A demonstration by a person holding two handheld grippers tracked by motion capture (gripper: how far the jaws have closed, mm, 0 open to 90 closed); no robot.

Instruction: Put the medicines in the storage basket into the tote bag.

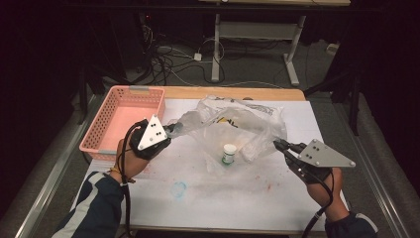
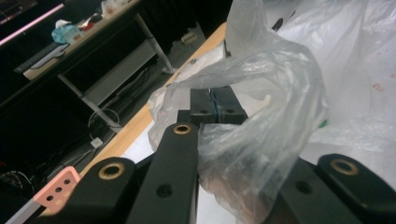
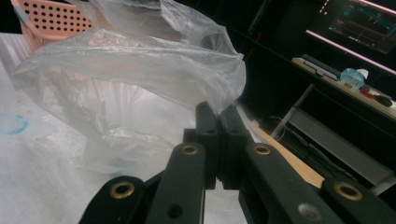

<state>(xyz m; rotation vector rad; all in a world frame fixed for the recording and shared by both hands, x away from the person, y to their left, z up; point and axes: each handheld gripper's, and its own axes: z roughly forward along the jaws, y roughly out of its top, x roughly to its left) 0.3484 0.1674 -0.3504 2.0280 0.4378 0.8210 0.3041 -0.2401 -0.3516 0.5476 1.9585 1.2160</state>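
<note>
A clear plastic bag [image 1: 233,124] is held up over the white table sheet, stretched between both grippers. My left gripper [image 1: 173,130] is shut on the bag's left edge; in the left gripper view the film [image 2: 261,116] bunches around the closed jaws. My right gripper [image 1: 278,144] is shut on the bag's right edge, and the bag [image 3: 140,79] billows above its closed jaws. A small white bottle with a green label [image 1: 229,154] stands upright on the sheet under the bag's open mouth, seen through the film.
A pink perforated basket [image 1: 124,119] sits empty at the table's left side, close to my left hand. The white sheet [image 1: 223,193] bears a blue ring mark and faint red stains. Desk legs and cables lie beyond the far edge.
</note>
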